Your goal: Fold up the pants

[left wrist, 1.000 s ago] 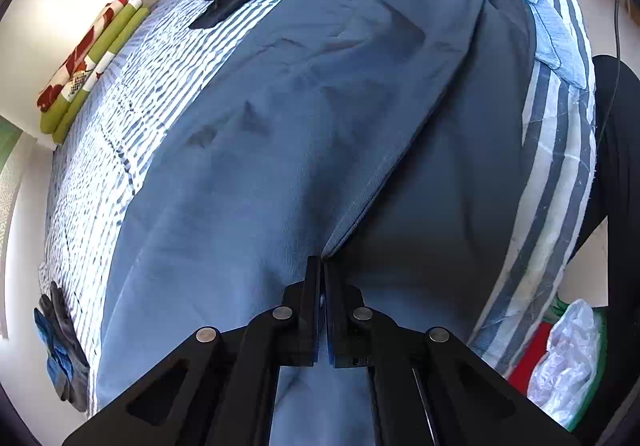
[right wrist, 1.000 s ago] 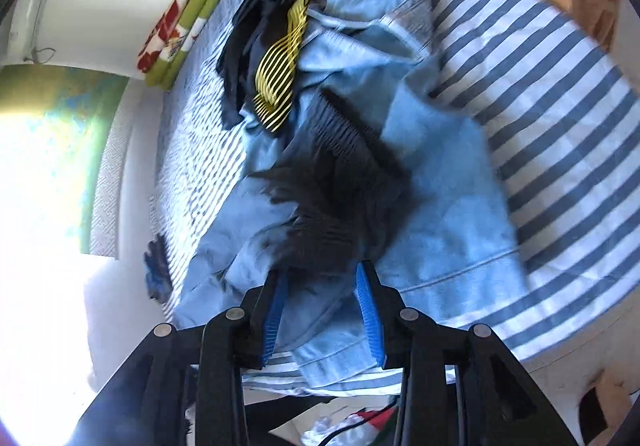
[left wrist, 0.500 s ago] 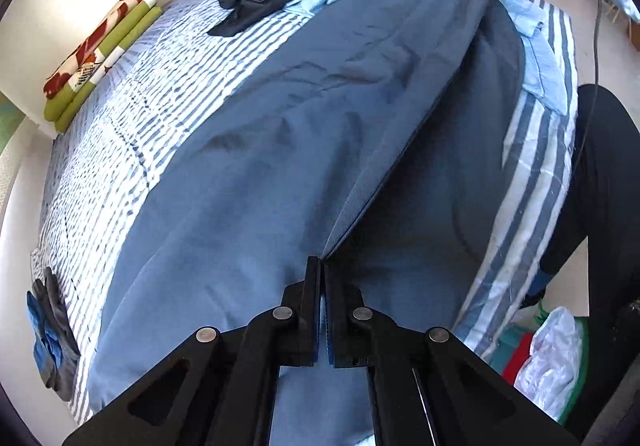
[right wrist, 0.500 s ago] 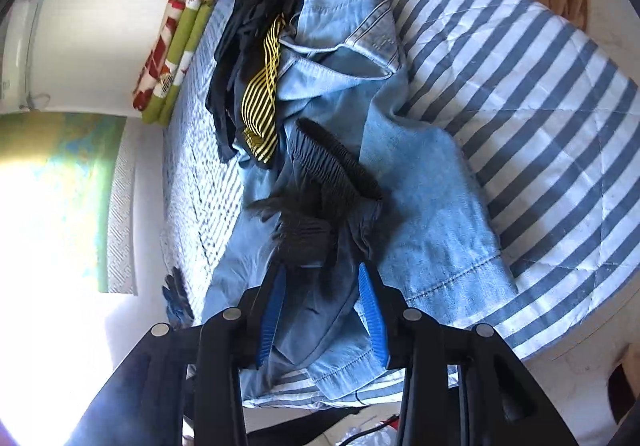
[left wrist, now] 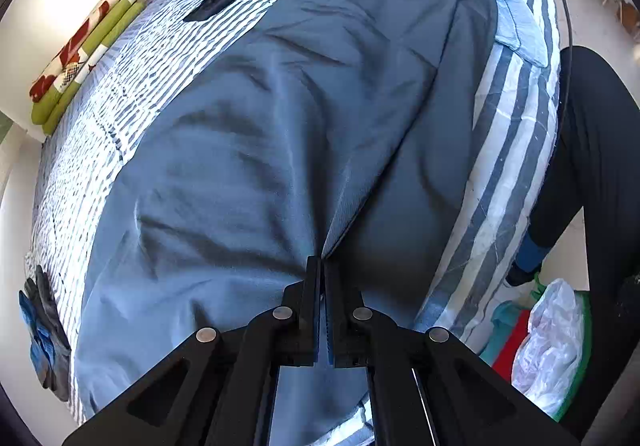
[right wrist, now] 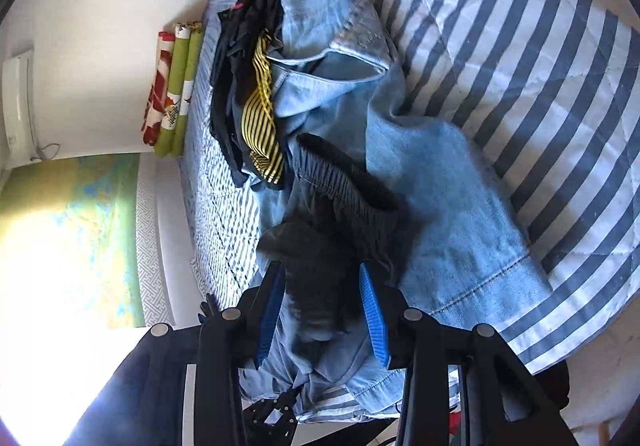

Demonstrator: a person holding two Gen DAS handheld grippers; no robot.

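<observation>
Striped bed [left wrist: 516, 134]: left tool [left wrist: 322, 266] clamps pants [left wrist: 248, 150]; right tool [right wrist: 322, 286] gapes beside jeans [right wrist: 440, 214].

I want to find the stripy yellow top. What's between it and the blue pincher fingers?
Right wrist view: the dark pants' bunched elastic waistband lies between.

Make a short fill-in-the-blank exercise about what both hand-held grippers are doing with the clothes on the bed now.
1. The left hand-held gripper is ___ on the dark blue-grey pants.
2. The right hand-held gripper is ___, with dark gathered fabric between its fingers.
3. The light blue denim garment lies on the ___ bed cover.

Missing words: shut; open; striped
</observation>
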